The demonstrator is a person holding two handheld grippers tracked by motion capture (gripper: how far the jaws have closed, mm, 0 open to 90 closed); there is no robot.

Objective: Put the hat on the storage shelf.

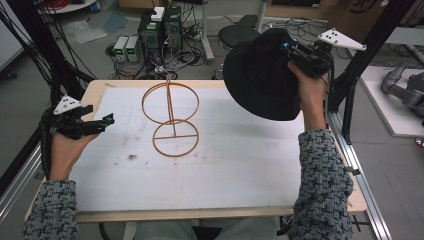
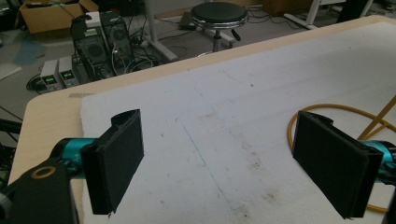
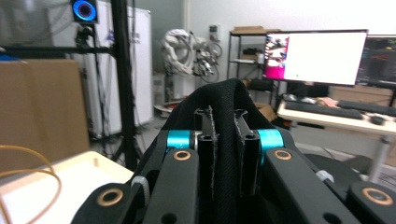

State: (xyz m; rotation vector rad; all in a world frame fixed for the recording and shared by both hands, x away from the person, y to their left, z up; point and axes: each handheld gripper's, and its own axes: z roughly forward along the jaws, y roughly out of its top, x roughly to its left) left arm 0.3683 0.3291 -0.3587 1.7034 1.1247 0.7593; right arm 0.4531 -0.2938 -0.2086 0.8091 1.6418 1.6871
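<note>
A black brimmed hat (image 1: 262,75) hangs in the air above the table's far right corner, its brim pinched in my right gripper (image 1: 292,51). In the right gripper view the hat's black fabric (image 3: 226,140) is clamped between the two pads, jaws shut on it. A gold wire stand (image 1: 170,117), with a round base ring and an upright ring on a post, rests mid-table, left of the hat. My left gripper (image 1: 102,121) hovers at the table's left edge, open. In the left gripper view its pads (image 2: 119,158) stand wide apart with bare mat between them, and the stand's base ring (image 2: 327,109) curves behind the right pad.
A white mat (image 1: 210,165) covers the wooden table (image 1: 95,90). Black frame posts (image 1: 350,80) rise at the right edge. Beyond the far edge are a black stool (image 2: 219,14), computer boxes (image 1: 160,30) and tangled cables on the floor.
</note>
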